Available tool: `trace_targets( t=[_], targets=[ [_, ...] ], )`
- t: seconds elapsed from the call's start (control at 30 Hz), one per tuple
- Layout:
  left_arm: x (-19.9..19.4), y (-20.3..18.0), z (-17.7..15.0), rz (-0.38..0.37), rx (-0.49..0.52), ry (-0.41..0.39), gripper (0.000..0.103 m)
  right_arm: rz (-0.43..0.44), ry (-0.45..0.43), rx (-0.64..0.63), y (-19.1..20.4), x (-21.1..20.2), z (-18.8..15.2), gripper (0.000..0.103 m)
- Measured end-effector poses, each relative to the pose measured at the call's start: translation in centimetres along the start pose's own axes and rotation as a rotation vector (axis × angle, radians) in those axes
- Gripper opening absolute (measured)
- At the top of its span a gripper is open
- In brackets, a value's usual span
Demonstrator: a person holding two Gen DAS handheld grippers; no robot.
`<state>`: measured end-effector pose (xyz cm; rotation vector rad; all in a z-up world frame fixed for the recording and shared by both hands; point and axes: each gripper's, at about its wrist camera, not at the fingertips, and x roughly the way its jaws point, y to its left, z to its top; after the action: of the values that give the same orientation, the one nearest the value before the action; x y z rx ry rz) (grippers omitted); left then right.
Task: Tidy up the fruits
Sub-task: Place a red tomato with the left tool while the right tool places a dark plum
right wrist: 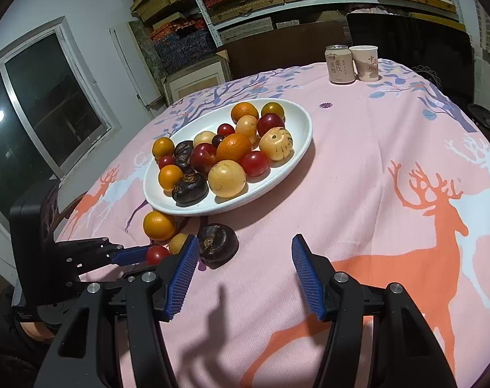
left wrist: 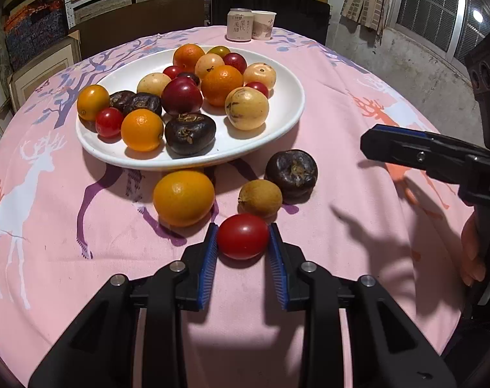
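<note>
A white plate (left wrist: 287, 110) holds several fruits: oranges, red tomatoes, yellow and dark ones. On the cloth in front of it lie an orange (left wrist: 183, 198), a small brown fruit (left wrist: 260, 198), a dark fruit (left wrist: 291, 172) and a red tomato (left wrist: 243, 236). My left gripper (left wrist: 243, 237) is shut on the red tomato, its blue pads touching both sides. My right gripper (right wrist: 245, 252) is open and empty, just right of the dark fruit (right wrist: 217, 244). The plate (right wrist: 296, 142) shows in the right wrist view too.
A drink can (left wrist: 239, 24) and a paper cup (left wrist: 263, 24) stand at the table's far edge. The table has a pink deer-print cloth (left wrist: 358, 103). Shelves with boxes and a dark chair stand behind.
</note>
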<state>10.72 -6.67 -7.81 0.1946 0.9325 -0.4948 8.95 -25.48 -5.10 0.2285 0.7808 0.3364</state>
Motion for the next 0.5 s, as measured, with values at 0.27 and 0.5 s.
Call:
trace_targets(
  t=[0.27, 0.5],
  targets=[
    [-2.4, 1.1, -0.8, 0.015, -0.035, -0.046, 0.030, -0.024, 0.091, -0.203, 3.6, 2.2, -0.7, 0.060],
    [-3.4, 2.4, -1.0, 0.022, -0.070, -0.062, 0.030, -0.120, 0.153, -0.325, 6.2, 5.7, -0.2, 0.059]
  ],
)
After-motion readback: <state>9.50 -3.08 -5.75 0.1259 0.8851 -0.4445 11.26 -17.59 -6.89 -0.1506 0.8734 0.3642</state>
